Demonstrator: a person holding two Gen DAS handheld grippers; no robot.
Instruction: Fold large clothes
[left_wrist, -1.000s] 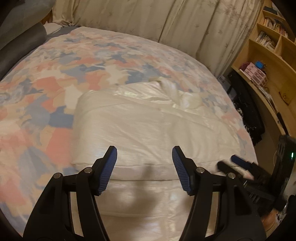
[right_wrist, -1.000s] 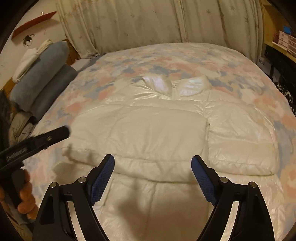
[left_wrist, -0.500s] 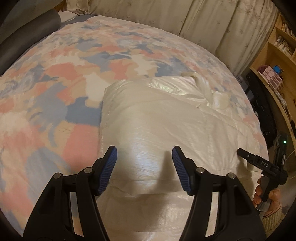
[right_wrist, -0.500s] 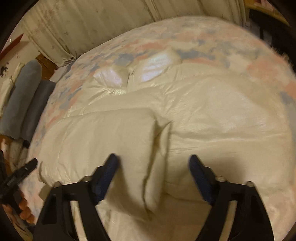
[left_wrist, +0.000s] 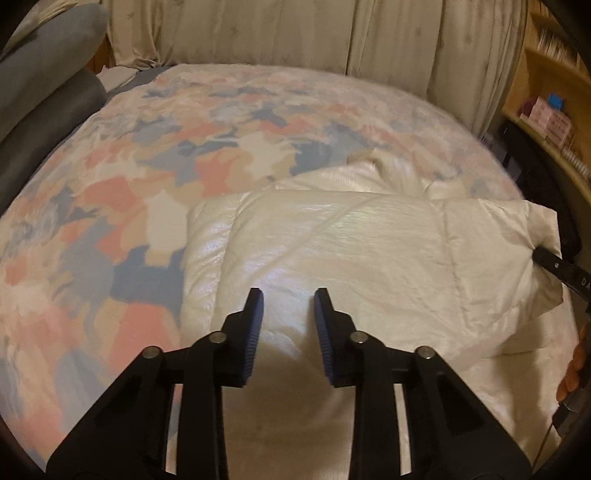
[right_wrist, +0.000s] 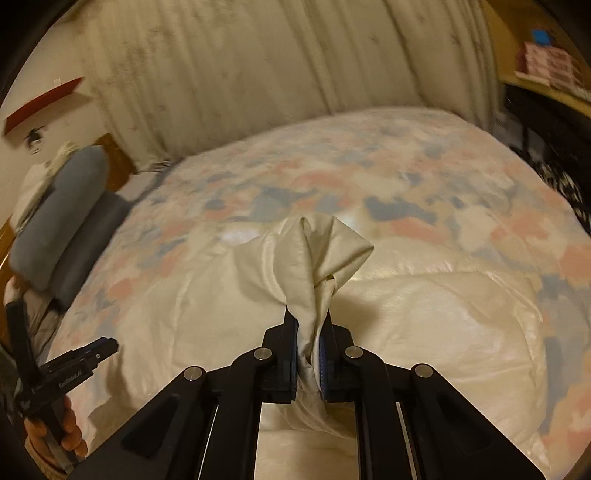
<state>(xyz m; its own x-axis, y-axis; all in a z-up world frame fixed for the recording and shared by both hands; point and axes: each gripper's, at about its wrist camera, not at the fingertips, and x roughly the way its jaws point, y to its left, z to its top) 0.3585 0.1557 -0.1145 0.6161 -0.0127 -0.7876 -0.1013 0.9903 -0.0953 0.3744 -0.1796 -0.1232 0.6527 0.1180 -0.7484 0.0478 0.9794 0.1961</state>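
Pinching a bunched corner of the cream padded coat (right_wrist: 424, 317) between its closed fingers, the right gripper (right_wrist: 309, 354) lifts it for folding, while the left gripper (left_wrist: 288, 328) hovers half-open, empty, above the coat's near edge.

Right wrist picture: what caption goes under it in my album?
Right tongs pinch the coat on the bed.

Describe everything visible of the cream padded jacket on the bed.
The shiny cream quilted puffer jacket lies spread on the floral pink-and-blue bedspread, its stitched padded panels glossy under the light and its collar end toward the curtains. One panel is folded across the body. The right gripper has its jaws shut on a bunched corner, lifting it off the jacket. The left gripper hovers open above the near part.
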